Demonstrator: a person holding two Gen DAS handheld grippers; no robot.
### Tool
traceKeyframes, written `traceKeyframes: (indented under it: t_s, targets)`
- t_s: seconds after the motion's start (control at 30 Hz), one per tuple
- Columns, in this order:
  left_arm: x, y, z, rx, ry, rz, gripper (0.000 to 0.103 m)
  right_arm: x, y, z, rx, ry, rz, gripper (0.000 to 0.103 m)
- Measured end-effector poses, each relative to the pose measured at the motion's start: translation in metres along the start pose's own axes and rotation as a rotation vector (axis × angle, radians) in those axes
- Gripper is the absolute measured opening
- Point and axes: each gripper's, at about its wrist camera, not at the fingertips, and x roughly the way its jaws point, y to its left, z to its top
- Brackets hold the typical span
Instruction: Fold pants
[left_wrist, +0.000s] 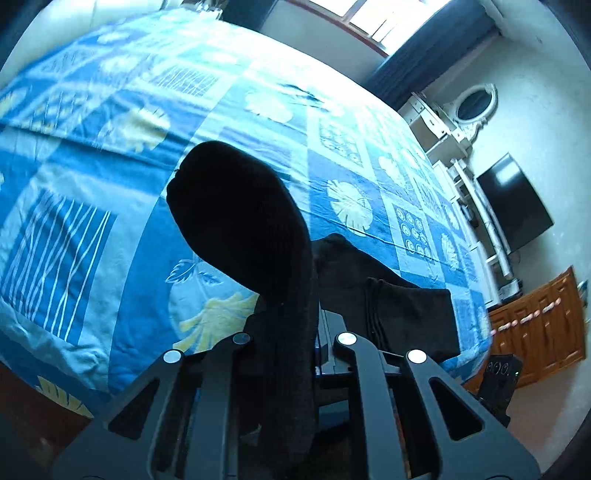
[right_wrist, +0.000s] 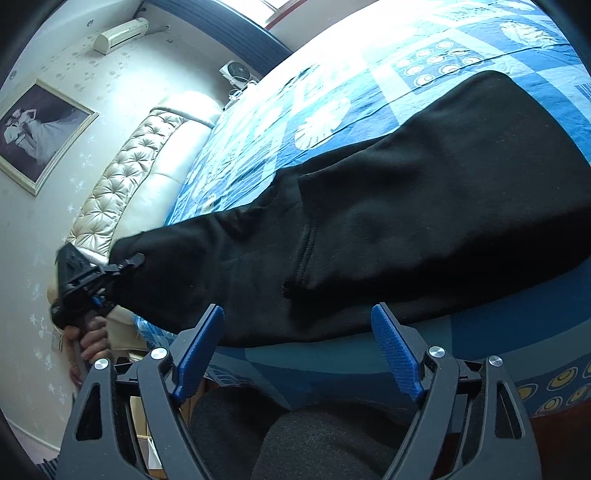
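One pair of black pants (right_wrist: 388, 221) lies across the blue patterned bedspread (right_wrist: 369, 74), most of it flat on the bed, one end lifted off toward the bed's edge. The left gripper (right_wrist: 122, 271) is clamped on that raised end; in the left wrist view thick black fabric runs straight up between its fingers and bulges ahead of them, hiding the tips. The right gripper (right_wrist: 299, 347) hangs just short of the near edge of the pants, blue pads (right_wrist: 397, 350) wide apart, nothing between them.

Handling: soft, heavy knit, sweatpant type, with a pocket seam (right_wrist: 306, 243) visible. It drapes and sags, no stiffness, so a lifted part droops between the holds. Not slippery, not fragile; the ribbed pads should bite well. Thick layers mean a full pinch is needed, likely both layers at once.

Where to grip: the near hem edge in front of the right gripper, away from the pocket opening, so the fold carries evenly. Whether the held end is waistband or cuff I cannot tell; it is too dark.

Risk: a one-layer grab leaves the lower layer behind on the bed.
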Motion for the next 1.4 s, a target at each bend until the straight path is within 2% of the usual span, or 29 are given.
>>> traceKeyframes:
  t_s: [0.17, 0.4, 0.73, 1.0, 1.4]
  targets:
    - [0.001, -0.054, -0.012, 0.147, -0.034, 0.121, 0.013, -0.001, -0.014, -0.006, 0.064, -0.033, -0.045, 0.084]
    - [0.012, -0.101, -0.025, 0.241, -0.05, 0.194, 0.013, -0.006, -0.023, -0.008, 0.121, -0.06, -0.08, 0.086]
    - [0.036, -0.155, -0.037, 0.336, -0.041, 0.26, 0.013, -0.021, -0.03, -0.013, 0.112, -0.052, -0.065, 0.086]
    - [0.065, -0.188, -0.052, 0.403, -0.027, 0.303, 0.013, -0.042, -0.053, -0.015, 0.196, -0.092, -0.04, 0.086]
    - [0.118, -0.234, -0.068, 0.472, 0.008, 0.348, 0.013, -0.057, -0.084, -0.026, 0.239, -0.132, -0.043, 0.086]
